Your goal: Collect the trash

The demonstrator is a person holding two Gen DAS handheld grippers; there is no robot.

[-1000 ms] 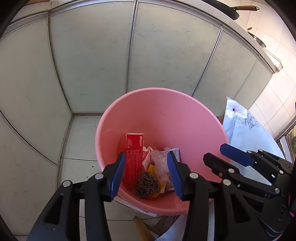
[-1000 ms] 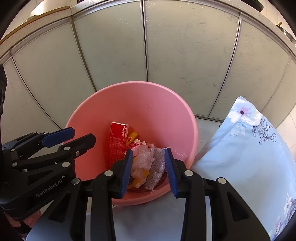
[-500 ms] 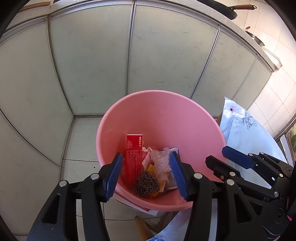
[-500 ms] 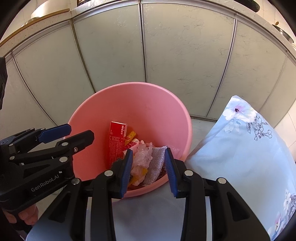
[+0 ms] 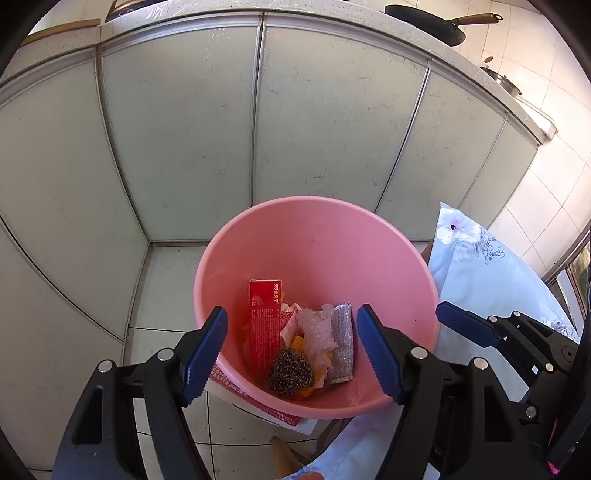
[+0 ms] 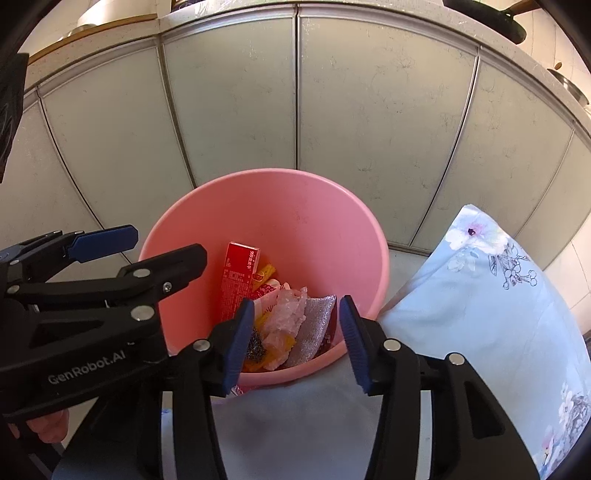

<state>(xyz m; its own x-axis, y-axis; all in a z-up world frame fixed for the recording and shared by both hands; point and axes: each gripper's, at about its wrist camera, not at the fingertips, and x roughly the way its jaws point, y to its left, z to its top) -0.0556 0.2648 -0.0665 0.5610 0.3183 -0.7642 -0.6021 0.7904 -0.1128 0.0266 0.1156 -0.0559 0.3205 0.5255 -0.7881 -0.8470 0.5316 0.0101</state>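
Observation:
A pink bucket (image 5: 332,236) stands on the floor before pale cabinet doors; it also shows in the right wrist view (image 6: 295,206). Inside lie a red box (image 5: 263,325), a steel scourer (image 5: 290,377), crumpled clear plastic (image 5: 316,328), a silver sponge pad (image 5: 341,347) and orange wrappers. The same red box (image 6: 238,280) and silver pad (image 6: 316,328) show in the right wrist view. My left gripper (image 5: 291,354) is open and empty above the bucket's near rim. My right gripper (image 6: 297,339) is open and empty beside it, over the near rim.
A light blue floral cloth (image 6: 498,302) covers a surface right of the bucket and under my right gripper. Cabinet doors (image 5: 325,122) rise behind. A frying pan (image 5: 428,22) sits on the counter above. A red-and-white carton (image 5: 258,402) lies under the bucket.
Both grippers have drawn back and up from the bucket, so it looks smaller and farther. The left jaws have opened wider. The trash in the bucket has not moved.

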